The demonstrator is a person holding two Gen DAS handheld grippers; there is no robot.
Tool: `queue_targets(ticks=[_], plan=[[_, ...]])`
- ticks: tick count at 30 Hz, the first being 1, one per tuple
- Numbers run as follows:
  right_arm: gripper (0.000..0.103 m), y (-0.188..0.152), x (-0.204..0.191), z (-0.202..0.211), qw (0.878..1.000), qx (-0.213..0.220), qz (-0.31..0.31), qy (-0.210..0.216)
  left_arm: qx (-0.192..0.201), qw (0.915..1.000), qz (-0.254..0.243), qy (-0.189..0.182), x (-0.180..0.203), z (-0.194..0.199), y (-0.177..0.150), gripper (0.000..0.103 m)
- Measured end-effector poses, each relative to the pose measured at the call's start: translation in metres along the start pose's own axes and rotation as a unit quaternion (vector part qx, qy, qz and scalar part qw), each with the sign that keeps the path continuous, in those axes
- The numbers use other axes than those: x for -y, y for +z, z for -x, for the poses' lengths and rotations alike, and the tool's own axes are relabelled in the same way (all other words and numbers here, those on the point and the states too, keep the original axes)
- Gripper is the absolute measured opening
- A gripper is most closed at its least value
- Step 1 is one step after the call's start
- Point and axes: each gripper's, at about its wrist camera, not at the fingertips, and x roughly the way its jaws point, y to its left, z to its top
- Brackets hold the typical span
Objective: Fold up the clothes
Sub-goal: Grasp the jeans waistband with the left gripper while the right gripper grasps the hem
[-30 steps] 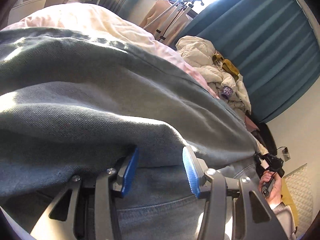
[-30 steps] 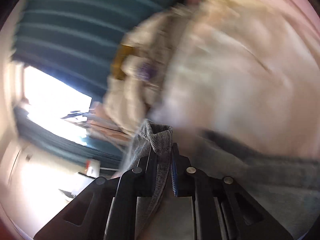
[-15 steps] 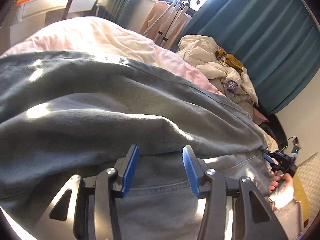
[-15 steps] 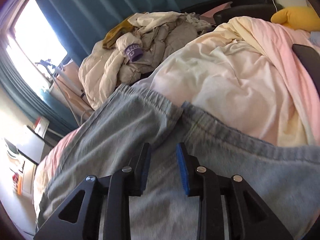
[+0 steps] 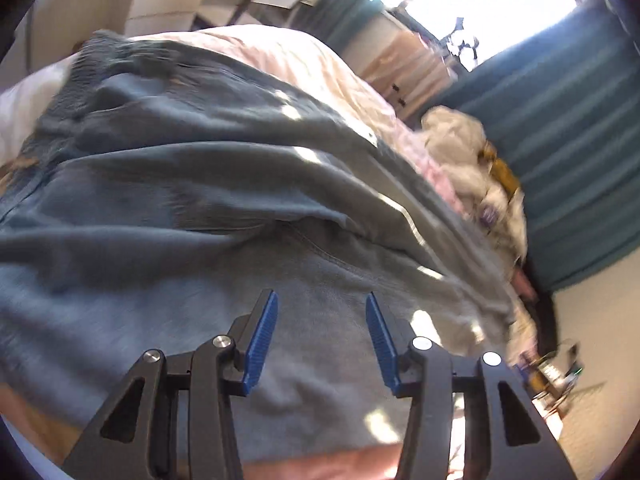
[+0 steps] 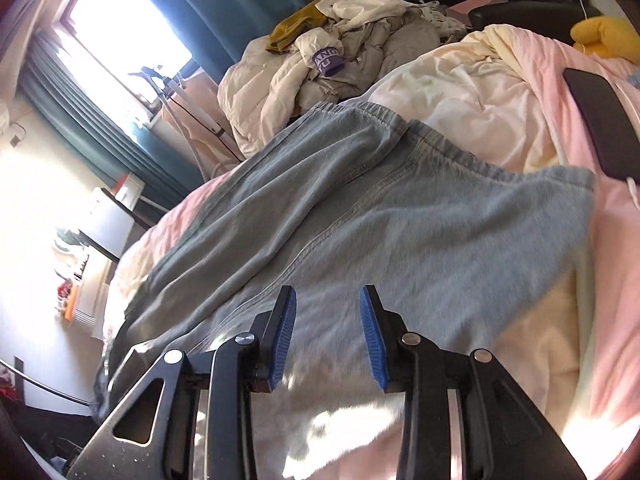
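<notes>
In the left wrist view, the left gripper (image 5: pixel 320 340) hangs above a pair of light blue denim trousers (image 5: pixel 224 184) with its blue pads apart and nothing between them, so it holds no cloth; it looks placed there to survey the garment rather than to grasp it. The trousers lie spread over the pink bed cover (image 5: pixel 288 56), one layer lapped over another with a long ridge running across the middle, which suggests a fold already laid and left to settle. Beyond them a heap of pale clothes (image 5: pixel 472 160) waits against the teal curtain (image 5: pixel 580 140), probably the rest of the work. In the right wrist view, the right gripper (image 6: pixel 328 336) also stands clear of the fabric; its jaws have just been opening and nothing sits between the pads, which fits a release of the denim. Here the trousers (image 6: pixel 400 216) show their elastic waistband (image 6: pixel 360 110) at the far end, near the heap, and lie flat on the bed. A dark flat object (image 6: pixel 600 124) rests on the cover well to the right, apart from the trousers.
</notes>
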Motion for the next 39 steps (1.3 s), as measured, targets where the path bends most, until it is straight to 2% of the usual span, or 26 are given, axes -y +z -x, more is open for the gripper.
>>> queue_targets(ticks=[3, 4, 8, 10, 12, 13, 18, 22, 25, 29, 31, 34, 36, 39], plan=[[0.037, -0.007, 0.010, 0.020, 1.000, 0.010, -0.023, 0.011, 0.016, 0.9997, 0.020, 0.006, -0.023, 0.052, 0.000, 0.047], [0.042, -0.009, 0.015, 0.025, 0.999, 0.012, -0.034, 0.013, 0.017, 0.9992, 0.035, 0.011, -0.034, 0.068, 0.000, 0.048], [0.045, -0.014, 0.031, 0.035, 0.997, 0.012, -0.075, 0.017, 0.027, 0.9937, 0.108, 0.006, -0.084, 0.116, -0.008, 0.051], [0.055, -0.015, 0.038, 0.036, 0.995, 0.007, -0.095, 0.017, 0.034, 0.9894, 0.141, -0.001, -0.109, 0.130, -0.016, 0.060], [0.064, -0.017, 0.049, 0.039, 0.992, 0.004, -0.123, 0.015, 0.039, 0.9838, 0.175, -0.009, -0.133, 0.138, -0.025, 0.062], [0.068, -0.018, 0.055, 0.041, 0.990, 0.005, -0.140, 0.012, 0.037, 0.9804, 0.193, -0.016, -0.146, 0.139, -0.029, 0.062], [0.069, -0.020, 0.083, 0.052, 0.977, 0.015, -0.211, 0.008, 0.019, 0.9638, 0.261, -0.050, -0.188, 0.122, -0.038, 0.062], [0.070, -0.024, 0.104, 0.057, 0.965, 0.023, -0.263, -0.006, 0.006, 0.9547, 0.293, -0.052, -0.200, 0.105, -0.037, 0.062], [0.070, -0.026, 0.120, 0.057, 0.956, 0.018, -0.291, 0.015, 0.015, 0.9436, 0.324, -0.067, -0.205, 0.097, -0.040, 0.062], [0.070, -0.024, 0.138, 0.048, 0.947, 0.008, -0.320, 0.029, 0.004, 0.9287, 0.361, -0.086, -0.209, 0.083, -0.039, 0.062], [0.070, -0.022, 0.144, 0.041, 0.942, 0.004, -0.335, 0.032, 0.004, 0.9280, 0.364, -0.080, -0.208, 0.078, -0.037, 0.062], [0.069, -0.016, 0.151, 0.026, 0.936, 0.002, -0.350, 0.041, 0.003, 0.9316, 0.357, -0.067, -0.206, 0.071, -0.032, 0.062], [0.069, -0.012, 0.155, 0.017, 0.932, 0.017, -0.359, 0.049, 0.019, 0.9278, 0.368, -0.056, -0.209, 0.069, -0.031, 0.062], [0.069, 0.000, 0.159, -0.001, 0.932, 0.020, -0.358, 0.053, 0.030, 0.9223, 0.383, -0.046, -0.213, 0.067, -0.028, 0.061]])
